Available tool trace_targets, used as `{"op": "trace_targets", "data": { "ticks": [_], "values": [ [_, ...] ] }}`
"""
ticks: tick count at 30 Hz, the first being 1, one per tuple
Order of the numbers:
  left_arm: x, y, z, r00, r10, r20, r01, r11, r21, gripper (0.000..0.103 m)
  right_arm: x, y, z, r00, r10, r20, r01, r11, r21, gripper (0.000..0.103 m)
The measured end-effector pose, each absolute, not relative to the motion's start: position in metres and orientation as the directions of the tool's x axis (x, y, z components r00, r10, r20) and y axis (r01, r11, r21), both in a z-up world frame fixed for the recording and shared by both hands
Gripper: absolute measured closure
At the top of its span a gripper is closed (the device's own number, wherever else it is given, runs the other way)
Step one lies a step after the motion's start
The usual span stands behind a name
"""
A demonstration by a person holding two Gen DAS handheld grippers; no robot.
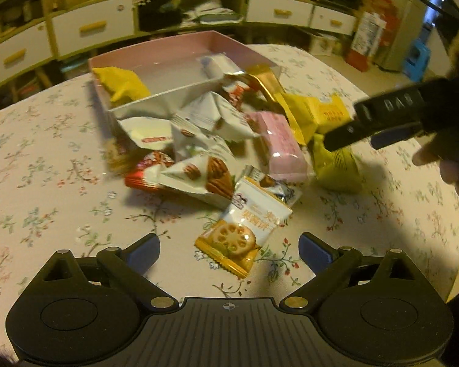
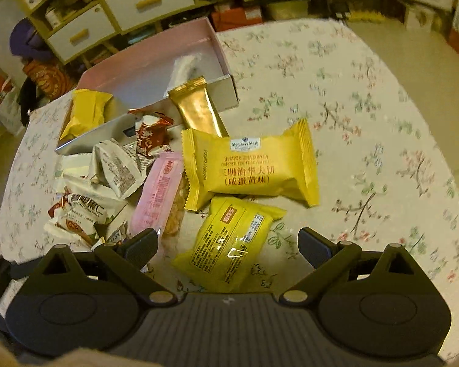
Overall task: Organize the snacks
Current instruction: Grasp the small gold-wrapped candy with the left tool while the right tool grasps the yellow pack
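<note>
Most of the snacks still lie in a loose heap on the tablecloth (image 2: 352,98) just in front of the pink box (image 2: 156,58), which holds only a yellow packet (image 2: 85,113) and a pale wrapper. You look early in the sorting, between picks. Your left gripper (image 1: 229,252) hovers with its jaws spread and empty over the lotus-root cracker packet (image 1: 232,238); your right gripper (image 2: 228,249), likewise spread and holding nothing, sits above the clear-fronted yellow packet (image 2: 229,241), near the large yellow waffle packet (image 2: 251,168). Next you likely need to lower one gripper squarely over a packet's width and close gently, since the wrappers look slippery and puffy. Beyond the floral cloth, white drawers (image 1: 91,27) and cluttered shelves line the room.
</note>
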State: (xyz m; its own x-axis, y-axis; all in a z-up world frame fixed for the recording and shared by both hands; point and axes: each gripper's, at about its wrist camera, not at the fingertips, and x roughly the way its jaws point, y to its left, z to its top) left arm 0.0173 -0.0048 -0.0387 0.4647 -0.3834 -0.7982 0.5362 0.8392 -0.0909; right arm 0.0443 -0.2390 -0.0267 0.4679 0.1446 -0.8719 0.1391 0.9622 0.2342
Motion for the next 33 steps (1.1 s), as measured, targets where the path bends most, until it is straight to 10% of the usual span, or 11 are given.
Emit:
{"op": "trace_targets", "data": {
  "ticks": [18, 33],
  "values": [
    [0.024, -0.024, -0.061, 0.434, -0.422, -0.796, 0.608, 0.789, -0.087, 0.019, 0.051, -0.236, -0.052, 0.406, 0.063, -0.912, 0.119, 0.985, 0.121, 0.007],
    [0.015, -0.027, -0.053, 0.406, -0.410, -0.817, 0.618, 0.782, -0.086, 0.058, 0.043, -0.214, -0.045, 0.429, 0.048, -0.902, -0.002, 0.999, 0.052, 0.052]
  ]
}}
